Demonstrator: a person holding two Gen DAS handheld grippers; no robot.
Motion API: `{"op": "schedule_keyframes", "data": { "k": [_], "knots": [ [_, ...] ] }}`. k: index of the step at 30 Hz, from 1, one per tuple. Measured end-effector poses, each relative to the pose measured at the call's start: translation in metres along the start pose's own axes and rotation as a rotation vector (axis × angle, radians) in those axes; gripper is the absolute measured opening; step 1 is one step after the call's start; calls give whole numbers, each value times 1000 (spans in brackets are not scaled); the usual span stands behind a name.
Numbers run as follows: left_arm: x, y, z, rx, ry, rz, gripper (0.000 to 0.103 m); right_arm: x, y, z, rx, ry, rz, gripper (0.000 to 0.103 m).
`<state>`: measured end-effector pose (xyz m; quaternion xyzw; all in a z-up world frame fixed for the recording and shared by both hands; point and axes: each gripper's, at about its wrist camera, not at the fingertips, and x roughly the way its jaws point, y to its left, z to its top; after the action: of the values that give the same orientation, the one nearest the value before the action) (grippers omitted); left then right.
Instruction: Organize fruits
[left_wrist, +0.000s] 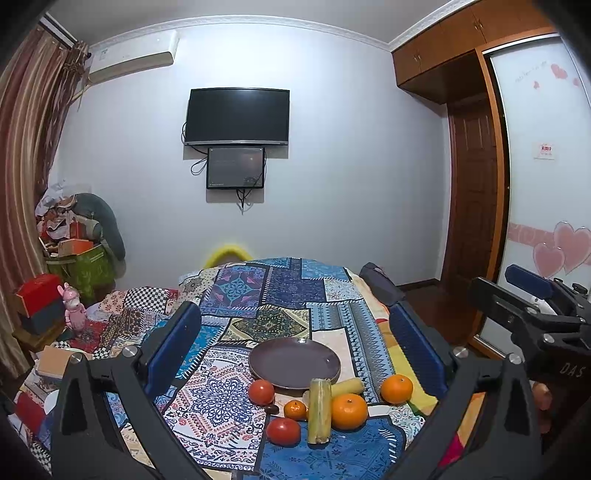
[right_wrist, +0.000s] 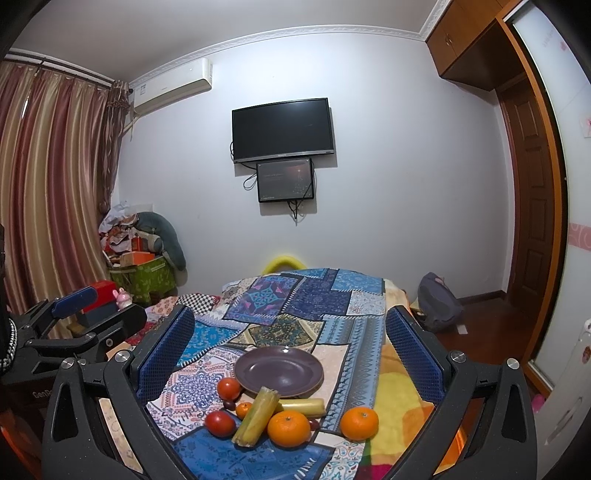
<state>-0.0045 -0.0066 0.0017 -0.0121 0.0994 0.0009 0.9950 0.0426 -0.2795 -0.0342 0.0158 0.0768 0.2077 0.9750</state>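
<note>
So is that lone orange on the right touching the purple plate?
Apart. The right wrist view shows patterned cloth between the orange and the plate.

The left gripper (left_wrist: 295, 328) is wide open above a purple plate (left_wrist: 294, 363). Oranges (left_wrist: 349, 411), tomatoes (left_wrist: 283, 431) and yellow-green sticks (left_wrist: 319, 410) lie just beside the plate on a patchwork cloth (left_wrist: 280, 291).
</note>
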Motion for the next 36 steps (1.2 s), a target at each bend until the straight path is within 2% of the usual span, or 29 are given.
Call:
{"op": "schedule_keyframes", "data": {
  "k": [11, 18, 20, 22, 27, 36],
  "knots": [
    [0, 1, 1, 0, 5, -11, 103, 3, 1, -1, -3, 8, 4, 103],
    [8, 4, -1, -12, 25, -24, 103, 13, -2, -6, 2, 43, 16, 103],
    [13, 6, -3, -18, 36, -21, 100, 20, -6, -9, 15, 71, 30, 103],
    [19, 10, -6, -25, 54, -14, 93, 26, -8, -14, 22, 97, 40, 103],
    [47, 20, -23, -36, 156, -8, 81, 45, -12, -32, 27, 192, 69, 97],
    [101, 34, -69, -35, 375, -25, 67, 84, -14, -68, 38, 385, 118, 72]
  ]
}}
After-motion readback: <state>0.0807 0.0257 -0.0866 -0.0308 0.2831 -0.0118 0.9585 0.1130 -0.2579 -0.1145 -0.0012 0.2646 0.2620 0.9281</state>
